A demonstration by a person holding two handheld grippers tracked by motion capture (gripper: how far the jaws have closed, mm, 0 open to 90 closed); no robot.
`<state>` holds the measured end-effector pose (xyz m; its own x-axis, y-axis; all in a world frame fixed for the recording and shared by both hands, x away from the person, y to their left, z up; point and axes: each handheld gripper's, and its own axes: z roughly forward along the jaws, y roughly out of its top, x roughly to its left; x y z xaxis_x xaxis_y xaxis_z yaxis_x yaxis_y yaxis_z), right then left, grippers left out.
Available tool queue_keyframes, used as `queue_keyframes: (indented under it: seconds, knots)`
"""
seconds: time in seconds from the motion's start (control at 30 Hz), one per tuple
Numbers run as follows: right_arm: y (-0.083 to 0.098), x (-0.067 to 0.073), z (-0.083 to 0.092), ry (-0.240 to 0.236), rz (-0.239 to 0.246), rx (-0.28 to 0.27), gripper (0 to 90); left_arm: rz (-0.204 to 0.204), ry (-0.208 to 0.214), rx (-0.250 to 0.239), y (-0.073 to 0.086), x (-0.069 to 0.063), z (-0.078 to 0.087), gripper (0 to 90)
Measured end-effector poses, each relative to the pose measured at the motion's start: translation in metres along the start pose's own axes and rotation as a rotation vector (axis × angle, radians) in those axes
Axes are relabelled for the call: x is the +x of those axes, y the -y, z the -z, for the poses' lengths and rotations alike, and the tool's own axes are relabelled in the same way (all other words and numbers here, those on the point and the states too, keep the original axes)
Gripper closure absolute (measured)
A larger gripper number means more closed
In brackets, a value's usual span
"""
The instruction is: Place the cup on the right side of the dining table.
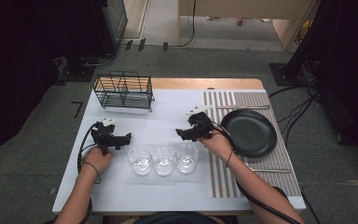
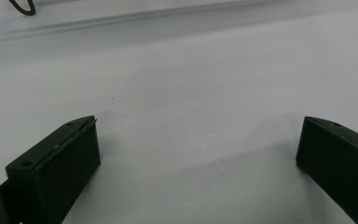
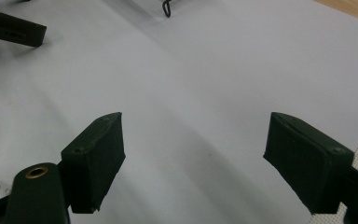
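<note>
High view, going left to right: the left gripper [image 1: 127, 137] sits low over the white table [image 1: 168, 116] by its left edge. Its jaws point toward the middle and stand wide apart with nothing in them; the left gripper view shows bare tabletop between them. Behind it, at the back left of the table, is an empty black wire rack [image 1: 123, 91].

Next come three clear glasses in a row near the front edge, all upright: the left glass [image 1: 140, 160], the middle glass [image 1: 163, 160] and the right glass [image 1: 186, 158]. They're just beside each other, maybe touching, hard to say.

The right gripper [image 1: 180, 134] hovers just behind the right glass, aimed left. Its jaws are spread too and hold nothing. Further right, a black plate [image 1: 249, 132] rests on a striped mat [image 1: 261, 100].

My guess is that the step is picking up a glass, probably for the rack, and neither gripper has lined up on one yet. If it were me, I'd take an end glass, not the middle one, so a jaw doesn't knock its neighbour. I'd come down over the rim with one jaw inside and one outside, then close gently because clear glass is slick. Lift straight up before swinging away.
</note>
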<state>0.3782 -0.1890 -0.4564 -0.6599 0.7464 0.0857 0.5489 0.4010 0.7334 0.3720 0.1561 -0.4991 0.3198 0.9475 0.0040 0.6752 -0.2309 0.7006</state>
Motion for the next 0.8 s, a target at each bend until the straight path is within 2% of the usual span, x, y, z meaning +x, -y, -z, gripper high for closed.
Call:
queue_keyframes:
  seconds: [0.8]
  knots:
    - [0.0,0.006,0.014,-0.012,0.02,-0.027,19.8,0.001,0.001,0.002,0.0,0.0,0.0,0.0]
